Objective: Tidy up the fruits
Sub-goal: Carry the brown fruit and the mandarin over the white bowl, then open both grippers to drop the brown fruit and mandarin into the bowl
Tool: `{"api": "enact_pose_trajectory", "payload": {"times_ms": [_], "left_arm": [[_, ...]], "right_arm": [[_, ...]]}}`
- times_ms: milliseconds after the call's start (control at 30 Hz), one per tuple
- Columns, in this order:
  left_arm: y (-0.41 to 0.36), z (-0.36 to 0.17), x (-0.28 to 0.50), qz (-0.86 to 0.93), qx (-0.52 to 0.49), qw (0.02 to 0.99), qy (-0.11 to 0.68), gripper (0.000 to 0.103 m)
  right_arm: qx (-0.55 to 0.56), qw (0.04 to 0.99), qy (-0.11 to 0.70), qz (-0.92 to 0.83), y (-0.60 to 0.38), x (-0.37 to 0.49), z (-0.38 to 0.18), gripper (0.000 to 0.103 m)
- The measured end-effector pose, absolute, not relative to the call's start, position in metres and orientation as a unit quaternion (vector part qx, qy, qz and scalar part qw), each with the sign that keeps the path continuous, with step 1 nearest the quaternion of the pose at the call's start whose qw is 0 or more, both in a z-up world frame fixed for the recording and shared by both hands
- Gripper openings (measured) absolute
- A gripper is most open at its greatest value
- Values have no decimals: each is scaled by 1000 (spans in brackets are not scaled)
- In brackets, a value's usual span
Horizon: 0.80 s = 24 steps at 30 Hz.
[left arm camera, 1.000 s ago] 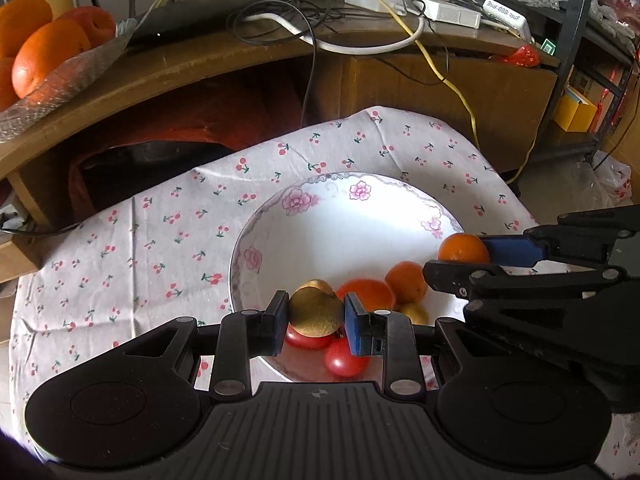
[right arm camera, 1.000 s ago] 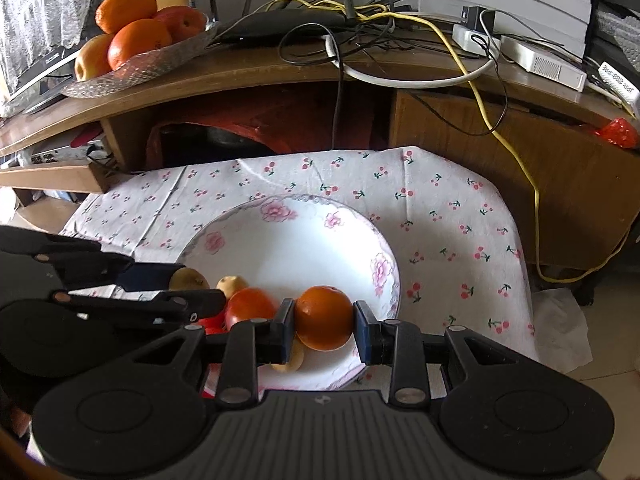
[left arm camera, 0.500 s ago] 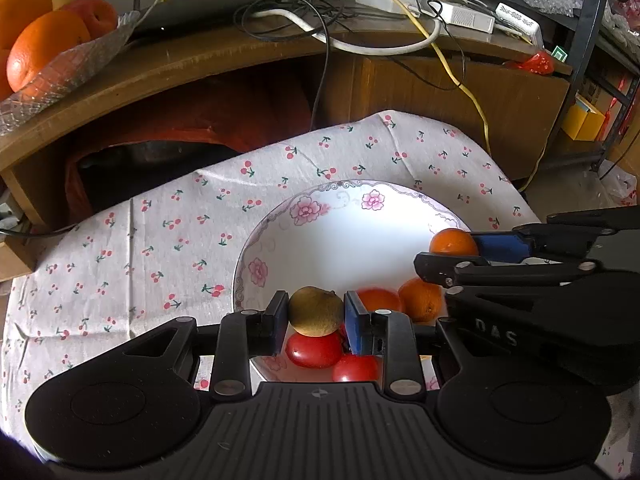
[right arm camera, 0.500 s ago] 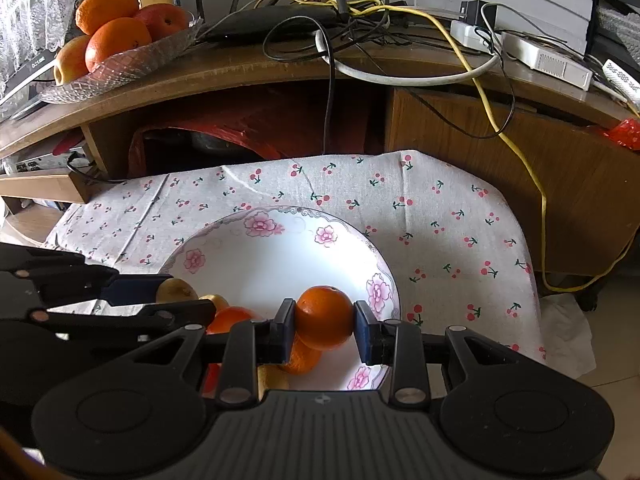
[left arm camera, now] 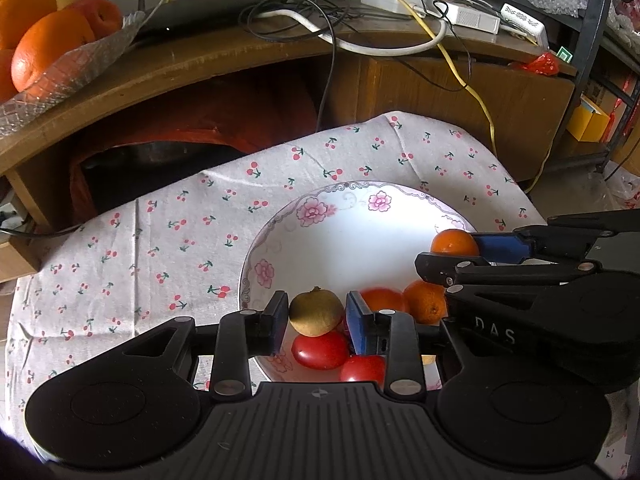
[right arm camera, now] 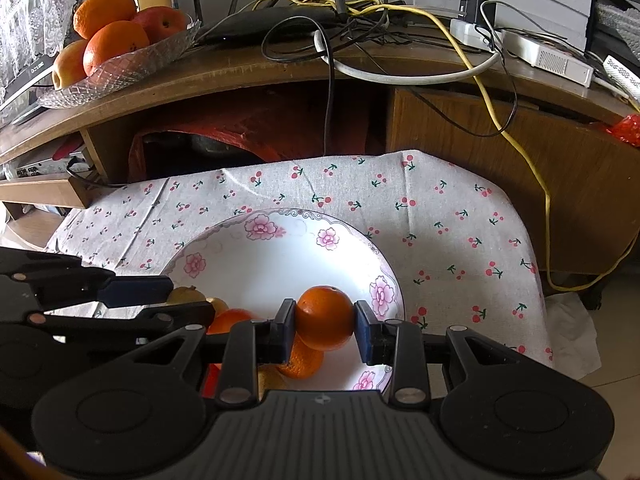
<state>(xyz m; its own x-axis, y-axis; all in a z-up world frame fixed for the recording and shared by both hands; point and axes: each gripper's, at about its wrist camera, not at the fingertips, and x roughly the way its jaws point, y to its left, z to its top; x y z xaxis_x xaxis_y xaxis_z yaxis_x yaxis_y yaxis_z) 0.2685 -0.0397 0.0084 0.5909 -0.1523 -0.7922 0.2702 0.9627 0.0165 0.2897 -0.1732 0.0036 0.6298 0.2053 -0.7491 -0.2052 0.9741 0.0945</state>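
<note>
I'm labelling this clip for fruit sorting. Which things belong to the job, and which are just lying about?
Job: kiwi in left gripper; orange in right gripper; floral plate; tomatoes.

Lying about: cables, glass fruit dish, cherry-print cloth.

A plate [right arm camera: 276,256] sits on a cloth [right arm camera: 440,216] spread over the worktop, toward the cloth's near right part. Several fruits lie in the plate's near side, among them two tomatoes [left arm camera: 320,350] side by side and an orange [left arm camera: 425,302] to their right. Above these, the left gripper [left arm camera: 316,314] has a kiwi [left arm camera: 316,312] between its jaws, and to its right the right gripper [right arm camera: 325,324] has a second orange [right arm camera: 325,318] between its jaws, over the plate's right side. Behind the cloth stands a wooden cabinet [right arm camera: 500,148]; on its top, a fruit dish [right arm camera: 120,68] rests at the left and tangled cables [right arm camera: 360,20] lie in the middle and right.
</note>
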Motion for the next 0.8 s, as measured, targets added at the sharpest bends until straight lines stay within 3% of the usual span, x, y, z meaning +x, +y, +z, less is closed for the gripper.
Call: {"api": "enact_pose_trajectory", "payload": {"times_ms": [800], "left_arm": [[-37,11,267,-109,71,892,433,50]], "right_arm": [[4,905,410,109,-174,289,4,33]]}}
